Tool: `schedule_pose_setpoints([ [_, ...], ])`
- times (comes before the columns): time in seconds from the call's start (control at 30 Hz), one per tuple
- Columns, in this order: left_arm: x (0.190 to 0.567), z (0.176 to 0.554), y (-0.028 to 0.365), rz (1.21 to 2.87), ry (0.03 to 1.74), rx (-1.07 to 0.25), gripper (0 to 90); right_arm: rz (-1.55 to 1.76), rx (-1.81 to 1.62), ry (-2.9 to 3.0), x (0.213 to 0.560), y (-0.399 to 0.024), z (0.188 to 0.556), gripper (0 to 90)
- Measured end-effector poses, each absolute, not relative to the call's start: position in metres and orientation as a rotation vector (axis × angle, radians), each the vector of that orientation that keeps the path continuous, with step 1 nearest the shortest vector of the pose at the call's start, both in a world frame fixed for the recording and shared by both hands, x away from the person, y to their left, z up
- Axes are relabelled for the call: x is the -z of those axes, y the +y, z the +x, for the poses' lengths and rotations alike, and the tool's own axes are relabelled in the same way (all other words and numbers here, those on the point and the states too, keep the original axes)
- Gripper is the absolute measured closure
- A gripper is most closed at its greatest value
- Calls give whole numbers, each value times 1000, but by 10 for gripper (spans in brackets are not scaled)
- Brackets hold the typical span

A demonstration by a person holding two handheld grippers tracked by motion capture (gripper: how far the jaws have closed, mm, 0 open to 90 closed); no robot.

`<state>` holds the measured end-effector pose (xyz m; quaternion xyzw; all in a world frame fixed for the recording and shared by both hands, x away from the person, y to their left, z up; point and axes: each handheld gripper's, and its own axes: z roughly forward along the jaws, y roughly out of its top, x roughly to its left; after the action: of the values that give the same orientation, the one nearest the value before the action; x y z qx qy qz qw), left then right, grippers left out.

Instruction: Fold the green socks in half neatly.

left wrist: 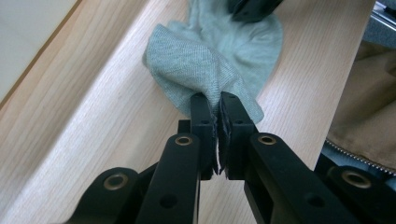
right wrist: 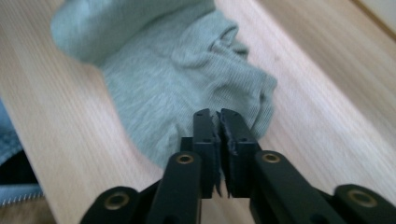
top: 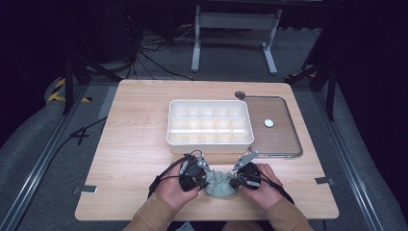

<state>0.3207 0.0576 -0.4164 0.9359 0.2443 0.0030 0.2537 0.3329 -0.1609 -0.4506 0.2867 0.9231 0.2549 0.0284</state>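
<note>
1. Sitting at the near edge of the bench (top: 134,159), a person in tan sleeves is holding a gripper in each hand, both meeting over a grey-green sock (top: 219,184).
2. Pinching a fold of the sock (left wrist: 201,60), the left gripper (left wrist: 217,100) is keeping its jaws nearly closed with fabric bunched between the pads.
3. Pointing at the crumpled sock (right wrist: 187,79) from the other side, the right gripper (right wrist: 218,116) is showing jaws almost together; the cloth is lying just beyond the tips, and whether any of it is caught between them I cannot tell.
4. Lying in a heap on the wood, the sock is resting between the two hands, close to the person.
5. Standing farther back, a white compartment tray (top: 210,122) is sitting mid-bench, with a clear lid (top: 274,126) lying flat just beside it on the right.
</note>
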Motion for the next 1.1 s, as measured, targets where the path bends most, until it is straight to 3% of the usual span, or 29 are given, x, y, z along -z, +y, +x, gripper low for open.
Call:
schedule_pose_setpoints([
  [0.37,425,323,30,2527,613,3,837,860,-891,2859,456,-163,333,880],
  [0.53,415,319,39,2399,625,34,650,864,-898,2854,456,-164,332,879],
  [0.8,412,322,56,2407,757,38,685,852,-893,2860,456,-163,333,876],
  [1.1,435,316,24,2542,601,97,697,841,-888,2860,455,-162,331,862],
])
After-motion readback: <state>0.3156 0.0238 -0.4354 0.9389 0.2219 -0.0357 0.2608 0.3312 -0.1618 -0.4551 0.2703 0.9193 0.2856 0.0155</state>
